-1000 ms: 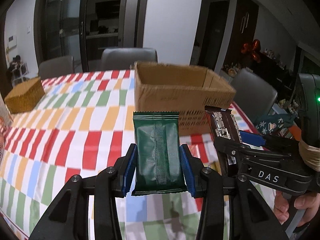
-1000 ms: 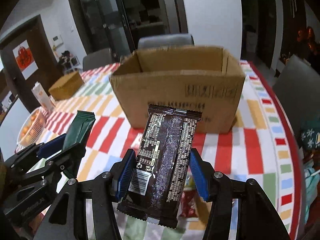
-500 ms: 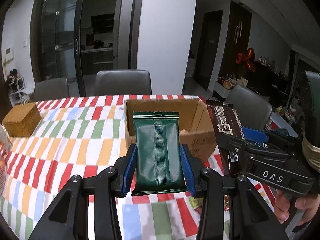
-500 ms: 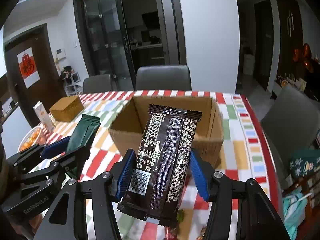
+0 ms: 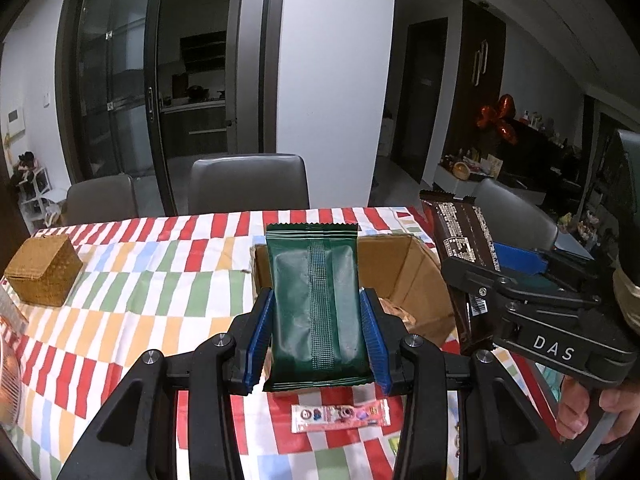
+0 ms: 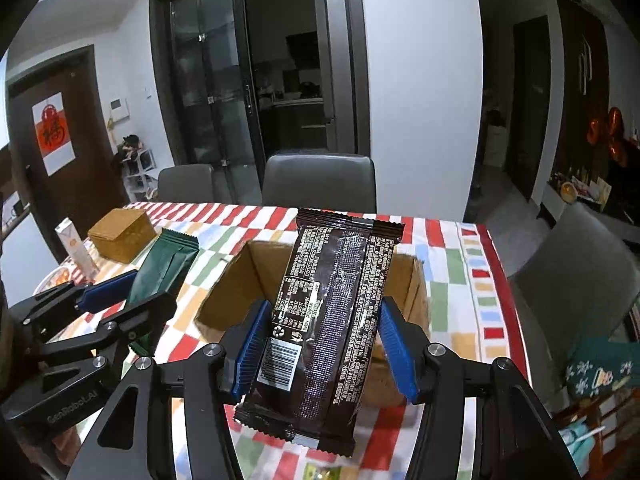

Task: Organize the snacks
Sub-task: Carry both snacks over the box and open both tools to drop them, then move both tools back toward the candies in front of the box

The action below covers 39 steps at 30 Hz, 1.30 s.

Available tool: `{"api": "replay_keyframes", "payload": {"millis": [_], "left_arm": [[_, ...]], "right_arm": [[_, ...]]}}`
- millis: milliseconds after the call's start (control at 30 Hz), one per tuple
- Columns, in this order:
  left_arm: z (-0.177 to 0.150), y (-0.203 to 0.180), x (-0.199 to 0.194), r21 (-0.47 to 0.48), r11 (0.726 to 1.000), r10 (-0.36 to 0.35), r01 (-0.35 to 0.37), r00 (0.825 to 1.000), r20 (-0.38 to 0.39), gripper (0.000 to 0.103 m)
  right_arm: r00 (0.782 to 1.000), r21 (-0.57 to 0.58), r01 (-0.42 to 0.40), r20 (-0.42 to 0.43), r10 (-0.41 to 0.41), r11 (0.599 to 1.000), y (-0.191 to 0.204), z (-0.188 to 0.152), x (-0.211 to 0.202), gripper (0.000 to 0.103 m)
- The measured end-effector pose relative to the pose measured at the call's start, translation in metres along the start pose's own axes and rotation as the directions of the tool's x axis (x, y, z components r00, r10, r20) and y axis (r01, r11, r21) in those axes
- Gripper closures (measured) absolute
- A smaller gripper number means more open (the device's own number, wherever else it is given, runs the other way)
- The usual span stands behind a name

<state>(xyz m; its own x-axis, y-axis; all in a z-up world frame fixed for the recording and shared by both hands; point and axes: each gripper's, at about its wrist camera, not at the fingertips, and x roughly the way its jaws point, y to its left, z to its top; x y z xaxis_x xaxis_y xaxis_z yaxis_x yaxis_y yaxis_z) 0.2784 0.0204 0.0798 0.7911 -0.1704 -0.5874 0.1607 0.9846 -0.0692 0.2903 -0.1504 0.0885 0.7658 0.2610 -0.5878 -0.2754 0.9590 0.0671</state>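
Showing, largest to smallest, what lies within reach:

Worktop [image 5: 120,320]: covered by a chequered cloth of red, green, orange and blue; carries everything below.

Cardboard box [image 6: 416,304]: open-topped, near the right end of the worktop; likely the destination. Its near wall stands between both packets and the interior, so each probably has to clear the rim first.

Woven box [image 5: 42,276]: far left, well apart from the path.

Dark brown packet [image 6: 332,320]: long foil wrapper, held upright in front of the box. Judged light, slick and crinkly; the contents may snap if squeezed hard.

Green packet [image 5: 316,304]: matte pillow pack with a centre seam, also upright before the box. Judged light and soft-sided; the side edges take the grip well.

Right gripper [image 6: 320,344]: clamped on the brown packet's lower half, blue pads on its long edges.

Left gripper [image 5: 318,340]: clamped on the green packet's long edges.

Pink sachet [image 5: 340,418]: flat on the cloth near the box, ungrasped; thin, probably awkward to pinch.

Obstruction: the two grippers sit just beside each other, so they could collide over the box.
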Motion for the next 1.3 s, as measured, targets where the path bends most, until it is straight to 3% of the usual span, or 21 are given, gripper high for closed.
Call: {"api": "replay_keyframes", "payload": {"millis": [533, 600, 700, 800, 1300], "left_arm": [[0.014, -0.004, 0.082, -0.004, 1.0, 0.004, -0.004, 0.996, -0.086, 0.059], [0.012, -0.007, 0.085, 0.01, 1.0, 0.027, -0.026, 0.996, -0.086, 0.045], [0.009, -0.012, 0.082, 0.04, 0.997, 0.071, -0.069, 0.996, -0.061, 0.037], [0.003, -0.015, 0.074, 0.029, 0.998, 0.057, -0.055, 0.996, -0.063, 0.033], [-0.065, -0.053, 0.013, 0.059, 0.998, -0.021, 0.026, 0.996, -0.09, 0.033]], "right_arm": [[0.999, -0.004, 0.009, -0.036, -0.009, 1.0, -0.028, 0.017, 0.063, 0.047], [0.999, 0.002, 0.007, -0.041, -0.007, 1.0, -0.031, 0.014, 0.065, 0.047], [0.998, -0.021, 0.043, -0.046, -0.044, 0.999, -0.032, 0.008, 0.066, 0.047], [0.997, -0.02, 0.052, -0.054, -0.053, 0.998, -0.035, 0.001, 0.062, 0.047], [0.999, 0.0, 0.032, -0.043, -0.032, 0.999, -0.038, -0.072, -0.008, 0.046]]}}
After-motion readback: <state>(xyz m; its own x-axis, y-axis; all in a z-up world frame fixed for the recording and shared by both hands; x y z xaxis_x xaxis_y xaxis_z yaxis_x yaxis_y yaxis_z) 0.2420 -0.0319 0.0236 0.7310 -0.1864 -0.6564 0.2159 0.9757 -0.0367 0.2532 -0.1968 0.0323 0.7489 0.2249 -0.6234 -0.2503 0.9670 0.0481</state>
